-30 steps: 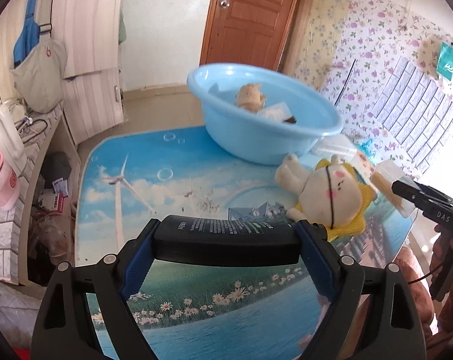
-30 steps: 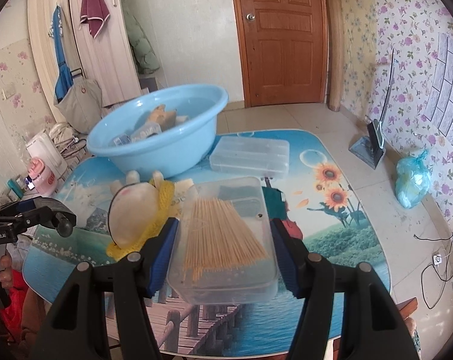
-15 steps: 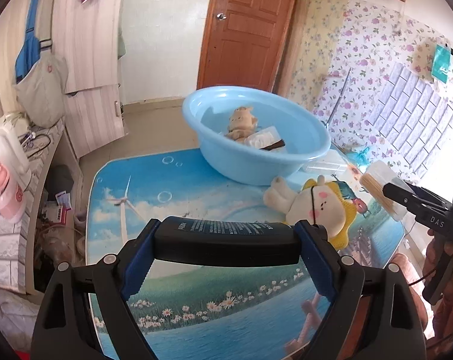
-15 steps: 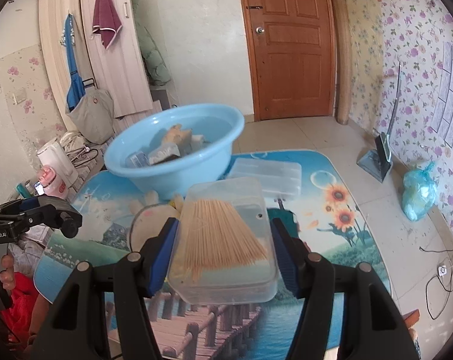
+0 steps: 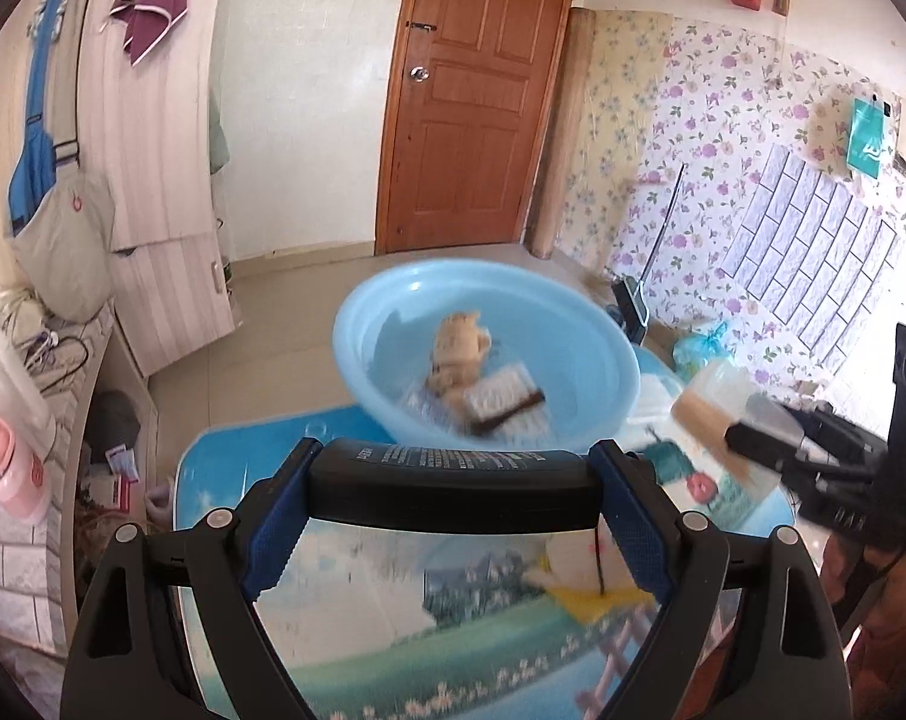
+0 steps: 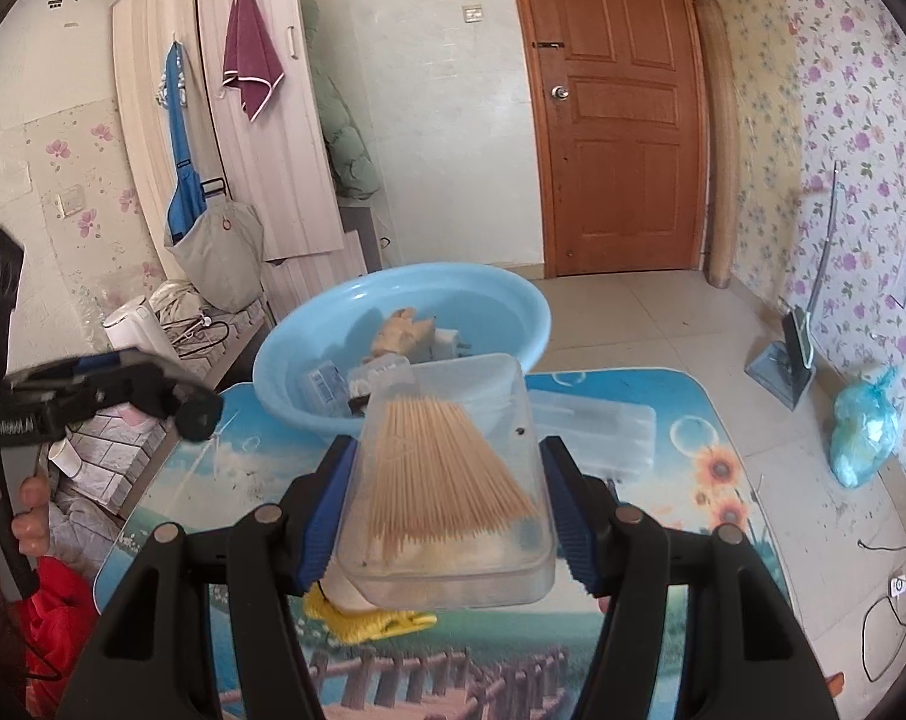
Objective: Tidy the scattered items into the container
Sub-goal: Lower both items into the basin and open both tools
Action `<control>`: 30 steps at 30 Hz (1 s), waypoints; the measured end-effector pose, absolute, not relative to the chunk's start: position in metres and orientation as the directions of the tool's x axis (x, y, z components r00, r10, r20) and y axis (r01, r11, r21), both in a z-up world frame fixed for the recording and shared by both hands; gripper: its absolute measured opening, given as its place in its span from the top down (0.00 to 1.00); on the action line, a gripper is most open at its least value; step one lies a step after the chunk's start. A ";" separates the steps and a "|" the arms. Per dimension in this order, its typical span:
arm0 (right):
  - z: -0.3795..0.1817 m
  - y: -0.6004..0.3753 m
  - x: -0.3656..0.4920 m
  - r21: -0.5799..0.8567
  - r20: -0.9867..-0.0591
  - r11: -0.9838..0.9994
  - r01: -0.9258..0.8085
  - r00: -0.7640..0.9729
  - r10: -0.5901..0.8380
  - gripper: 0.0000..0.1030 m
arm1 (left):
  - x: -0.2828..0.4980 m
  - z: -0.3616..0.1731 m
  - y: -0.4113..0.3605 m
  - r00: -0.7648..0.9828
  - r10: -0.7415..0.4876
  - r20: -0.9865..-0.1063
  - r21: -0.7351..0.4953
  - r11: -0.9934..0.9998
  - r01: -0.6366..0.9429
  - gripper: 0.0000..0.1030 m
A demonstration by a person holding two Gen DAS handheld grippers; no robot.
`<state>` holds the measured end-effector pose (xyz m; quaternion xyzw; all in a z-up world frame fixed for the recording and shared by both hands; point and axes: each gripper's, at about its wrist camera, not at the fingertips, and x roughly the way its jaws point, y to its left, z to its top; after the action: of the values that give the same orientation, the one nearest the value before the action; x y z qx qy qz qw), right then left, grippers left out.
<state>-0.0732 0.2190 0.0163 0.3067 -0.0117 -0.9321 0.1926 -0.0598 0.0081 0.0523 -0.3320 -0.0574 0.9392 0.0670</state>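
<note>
My left gripper [image 5: 453, 480] is shut on a black bottle [image 5: 453, 483] held crosswise, raised above the table in front of the light blue basin [image 5: 579, 324]. The basin holds a small tan plush [image 5: 459, 339] and a few packets. My right gripper [image 6: 444, 498] is shut on a clear plastic box of wooden sticks [image 6: 447, 480], lifted over the table just short of the basin [image 6: 513, 300]. A yellow-and-white plush doll [image 6: 363, 621] lies on the table under that box; in the left wrist view the doll [image 5: 579, 576] shows below the bottle.
A clear lid or flat box [image 6: 597, 423] lies on the printed tablecloth [image 6: 711, 420] right of the basin. A person's hand [image 6: 27, 510] holds the left gripper's handle. On the floor beyond are a blue bag [image 6: 861, 432] and a dustpan [image 6: 783, 360].
Both grippers have risen and moved toward the basin with their loads. The plush doll now sits lower in both views, under the held items.
</note>
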 end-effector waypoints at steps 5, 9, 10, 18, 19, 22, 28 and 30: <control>0.016 0.210 -0.093 0.137 -0.571 -0.919 0.369 -0.729 -0.377 0.41 | -0.090 0.059 0.013 -0.777 0.179 -0.604 -0.151 -0.982 -0.109 0.14; 0.010 0.200 -0.112 0.126 -0.586 -0.918 0.377 -0.718 -0.375 0.41 | -0.119 0.050 0.018 -0.758 0.198 -0.621 -0.154 -0.980 -0.129 0.14; 0.009 0.198 -0.117 0.124 -0.588 -0.917 0.380 -0.716 -0.376 0.41 | -0.126 0.046 0.019 -0.752 0.201 -0.628 -0.154 -0.979 -0.133 0.14; -0.008 0.180 -0.154 0.102 -0.624 -0.914 0.392 -0.691 -0.365 0.42 | -0.167 0.015 0.028 -0.721 0.201 -0.663 -0.119 -0.979 -0.164 0.14; -0.010 0.176 -0.157 0.096 -0.626 -0.913 0.396 -0.689 -0.365 0.42 | -0.170 0.012 0.028 -0.716 0.204 -0.668 -0.118 -0.978 -0.170 0.14; -0.014 0.169 -0.169 0.084 -0.635 -0.910 0.407 -0.682 -0.364 0.42 | -0.174 0.002 0.027 -0.709 0.203 -0.675 -0.111 -0.978 -0.175 0.14; -0.020 0.155 -0.183 0.066 -0.647 -0.910 0.410 -0.676 -0.352 0.41 | -0.170 -0.007 0.025 -0.706 0.200 -0.679 -0.085 -0.977 -0.195 0.14; -0.020 0.152 -0.183 0.060 -0.652 -0.912 0.407 -0.675 -0.344 0.39 | -0.167 -0.008 0.026 -0.706 0.210 -0.676 -0.085 -0.974 -0.209 0.14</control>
<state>-0.1830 0.1520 -0.0204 0.3466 0.0451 -0.9141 0.2054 -0.1667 0.0255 -0.0082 -0.3660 -0.0008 0.9237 0.1133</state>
